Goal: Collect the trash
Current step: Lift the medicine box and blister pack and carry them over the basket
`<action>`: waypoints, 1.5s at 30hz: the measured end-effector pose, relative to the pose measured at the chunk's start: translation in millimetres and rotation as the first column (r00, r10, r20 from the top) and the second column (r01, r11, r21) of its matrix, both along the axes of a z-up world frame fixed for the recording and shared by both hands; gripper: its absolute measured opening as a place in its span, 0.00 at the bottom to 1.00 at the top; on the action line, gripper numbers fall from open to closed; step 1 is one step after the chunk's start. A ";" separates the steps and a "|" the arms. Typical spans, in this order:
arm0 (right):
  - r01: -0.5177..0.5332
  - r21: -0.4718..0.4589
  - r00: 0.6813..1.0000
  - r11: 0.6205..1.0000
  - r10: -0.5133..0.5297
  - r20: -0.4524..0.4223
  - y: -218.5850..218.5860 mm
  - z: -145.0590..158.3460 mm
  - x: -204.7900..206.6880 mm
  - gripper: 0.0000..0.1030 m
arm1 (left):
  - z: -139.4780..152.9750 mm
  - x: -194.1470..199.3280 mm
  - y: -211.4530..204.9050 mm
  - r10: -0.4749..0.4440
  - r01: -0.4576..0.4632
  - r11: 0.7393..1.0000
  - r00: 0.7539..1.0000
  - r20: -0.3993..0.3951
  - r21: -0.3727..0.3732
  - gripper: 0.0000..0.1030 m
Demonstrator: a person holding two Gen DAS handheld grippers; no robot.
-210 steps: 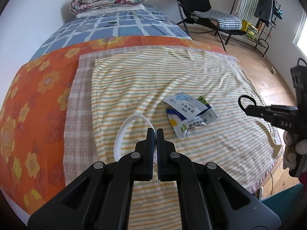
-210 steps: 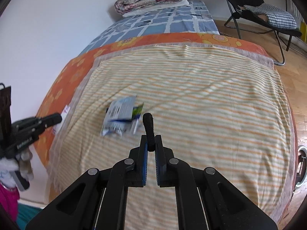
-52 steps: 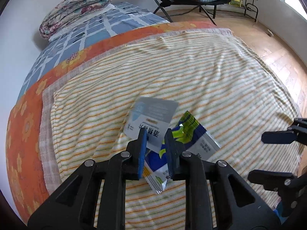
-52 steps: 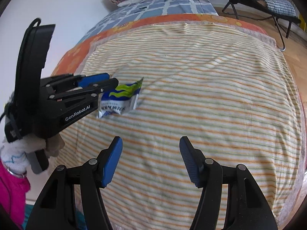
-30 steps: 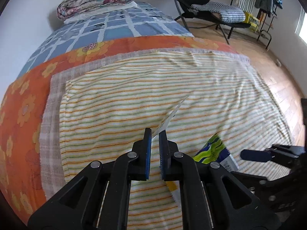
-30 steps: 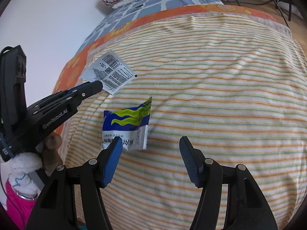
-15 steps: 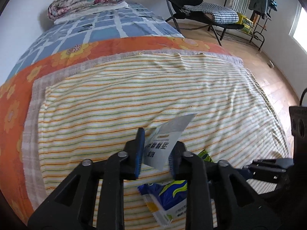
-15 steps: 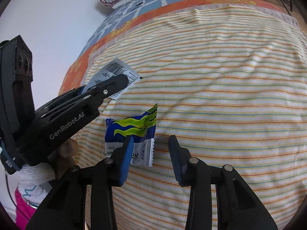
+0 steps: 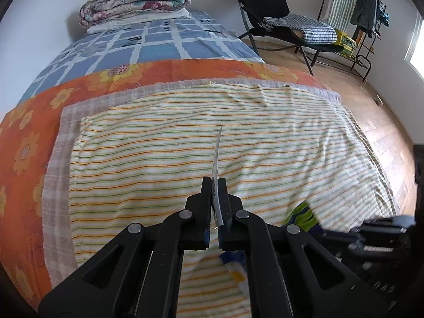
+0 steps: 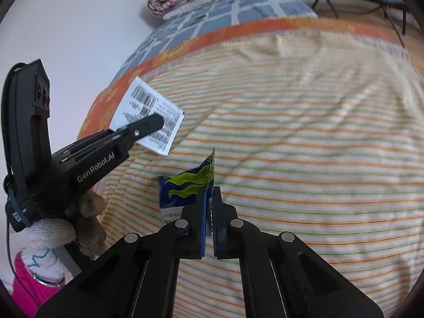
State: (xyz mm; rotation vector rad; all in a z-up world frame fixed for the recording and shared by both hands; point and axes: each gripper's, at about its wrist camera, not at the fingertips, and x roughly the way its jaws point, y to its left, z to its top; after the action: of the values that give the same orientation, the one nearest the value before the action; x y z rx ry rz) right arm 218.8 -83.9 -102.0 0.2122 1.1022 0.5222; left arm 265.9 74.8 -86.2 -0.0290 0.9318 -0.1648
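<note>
My left gripper (image 9: 217,182) is closing tight on a white sachet (image 9: 217,156), which stands edge-on between its pads above the striped towel (image 9: 148,159). From the right wrist view the same left gripper (image 10: 156,120) holds that white sachet (image 10: 144,106) with its barcode side showing, up at the left. My right gripper (image 10: 210,189) is closing on the top corner of a blue, green and yellow wrapper (image 10: 180,188), and its pads press on it. That wrapper (image 9: 302,214) shows blurred at the lower right of the left wrist view, beside the right gripper (image 9: 381,225).
The towel covers an orange flowered sheet (image 9: 23,137) on a bed. A folded quilt (image 9: 135,0) lies at the bed's head. A black chair (image 9: 267,8) and a clothes rack (image 9: 368,8) stand on the wood floor to the right. A gloved hand (image 10: 50,230) grips the left tool.
The right jaws have shut onto the corner of the blue and green wrapper. The left jaws loosened a little, then shut again, and the white sachet has turned edge-on.
</note>
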 end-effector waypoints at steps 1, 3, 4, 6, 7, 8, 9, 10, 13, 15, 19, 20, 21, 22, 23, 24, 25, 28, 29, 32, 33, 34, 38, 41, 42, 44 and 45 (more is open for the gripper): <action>0.002 -0.011 1.000 1.000 -0.002 0.020 -1.5 4.6 -1.9 0.02 | 1.4 -2.6 -0.1 -0.002 0.002 1.000 1.000 0.002 0.006 0.01; 0.006 -0.027 0.999 1.000 -0.005 0.043 -5.1 10.5 -4.7 0.02 | 3.7 -8.1 -1.3 -0.007 0.007 1.000 1.000 0.003 0.018 0.01; 0.007 -0.034 0.999 0.999 -0.006 0.051 -7.5 13.1 -7.0 0.02 | 4.8 -11.2 -1.9 -0.010 0.010 1.000 1.000 0.003 0.024 0.01; 0.006 -0.051 0.998 0.999 -0.003 0.069 -12.3 18.6 -13.2 0.02 | 8.2 -19.3 -3.6 -0.019 0.019 0.999 1.000 0.003 0.038 0.01; 0.006 -0.057 0.997 0.998 -0.002 0.076 -15.3 20.6 -15.2 0.02 | 9.7 -22.0 -4.1 -0.023 0.022 0.999 1.000 0.004 0.044 0.01; 0.007 -0.064 0.996 0.998 -0.002 0.084 -15.5 22.6 -17.2 0.02 | 12.3 -27.3 -4.5 -0.025 0.025 0.998 1.000 0.007 0.051 0.01; 0.009 -0.070 0.996 0.998 -0.003 0.093 -17.9 25.3 -20.7 0.01 | 14.7 -32.3 -4.4 -0.026 0.026 0.998 1.000 0.008 0.052 0.01; 0.011 -0.075 0.995 0.997 -0.003 0.104 -21.8 29.3 -25.5 0.01 | 16.5 -36.2 -4.7 -0.029 0.029 0.998 1.000 0.009 0.052 0.01; 0.007 -0.090 0.991 0.996 0.005 0.131 -27.1 37.8 -37.7 0.01 | 23.6 -53.0 -6.8 -0.036 0.035 0.997 0.999 0.014 0.066 0.01; 0.006 -0.103 0.988 0.995 0.010 0.153 -30.5 44.6 -46.3 0.01 | 27.4 -63.8 -8.9 -0.042 0.040 0.997 0.999 0.015 0.070 0.01; -0.002 -0.122 0.981 0.992 0.025 0.190 -39.1 58.2 -69.5 0.01 | 37.1 -92.2 -13.5 -0.055 0.053 0.996 0.998 0.019 0.071 0.01; -0.003 -0.126 0.980 0.992 0.028 0.197 -41.1 61.1 -75.7 0.01 | 39.4 -99.9 -15.5 -0.062 0.060 0.995 0.998 0.022 0.075 0.01; -0.003 -0.129 0.979 0.992 0.030 0.204 -43.5 63.7 -81.4 0.01 | 42.1 -109.1 -18.0 -0.070 0.067 0.994 0.997 0.028 0.087 0.01; -0.005 -0.132 0.977 0.991 0.033 0.211 -46.9 66.4 -89.2 0.01 | 44.8 -118.8 -20.9 -0.079 0.075 0.992 0.996 0.034 0.098 0.01; -0.008 -0.135 0.976 0.991 0.038 0.215 -48.9 68.1 -94.8 0.01 | 47.3 -127.7 -23.7 -0.088 0.083 0.991 0.995 0.038 0.104 0.01; -0.013 -0.142 0.974 0.990 0.044 0.222 -51.6 70.4 -103.2 0.01 | 49.4 -134.6 -26.2 -0.094 0.090 0.990 0.995 0.041 0.106 0.01; -0.015 -0.149 0.972 0.989 0.049 0.230 -53.2 72.2 -109.6 0.01 | 51.4 -142.3 -28.6 -0.102 0.097 0.990 0.994 0.044 0.107 0.01; -0.028 -0.175 0.966 0.984 0.071 0.248 -57.9 74.8 -130.3 0.01 | 54.8 -166.7 -35.7 -0.121 0.114 0.987 0.991 0.054 0.116 0.01; -0.033 -0.184 0.965 0.982 0.079 0.251 -59.3 75.3 -137.8 0.01 | 55.2 -175.6 -37.7 -0.124 0.117 0.986 0.991 0.055 0.115 0.01; -0.046 -0.204 0.961 0.978 0.099 0.259 -65.0 75.3 -158.3 0.01 | 54.9 -197.3 -42.4 -0.135 0.129 0.986 0.990 0.049 0.102 0.01; -0.049 -0.210 0.960 0.976 0.105 0.261 -67.6 75.3 -165.3 0.01 | 54.9 -203.1 -44.0 -0.137 0.132 0.986 0.989 0.051 0.105 0.01; -0.053 -0.216 0.959 0.975 0.110 0.262 -69.1 74.7 -172.0 0.01 | 54.4 -211.5 -46.2 -0.140 0.134 0.985 0.989 0.052 0.106 0.01; -0.066 -0.221 0.960 0.973 0.123 0.253 -77.1 72.5 -196.3 0.01 | 50.9 -237.7 -51.0 -0.147 0.143 0.986 0.988 0.043 0.086 0.01; -0.074 -0.219 0.961 0.973 0.129 0.245 -82.6 71.2 -214.1 0.01 | 46.5 -258.2 -56.4 -0.161 0.157 0.984 0.986 0.040 0.090 0.01; -0.079 -0.219 0.961 0.973 0.132 0.241 -84.5 70.6 -220.9 0.01 | 44.9 -263.2 -57.8 -0.163 0.159 0.983 0.986 0.038 0.088 0.01; -0.086 -0.218 0.962 0.972 0.137 0.235 -86.3 69.1 -231.2 0.01 | 40.9 -275.3 -61.1 -0.168 0.165 0.983 0.985 0.032 0.080 0.01; -0.090 -0.218 0.963 0.972 0.142 0.231 -87.4 67.9 -237.9 0.01 | 39.2 -279.7 -62.2 -0.170 0.167 0.983 0.985 0.030 0.077 0.01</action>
State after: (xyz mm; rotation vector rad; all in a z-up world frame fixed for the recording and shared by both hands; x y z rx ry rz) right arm -19.1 -171.3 -34.1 -0.0983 0.9221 0.5199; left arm -13.8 12.7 -47.1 0.1216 0.9028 -0.2869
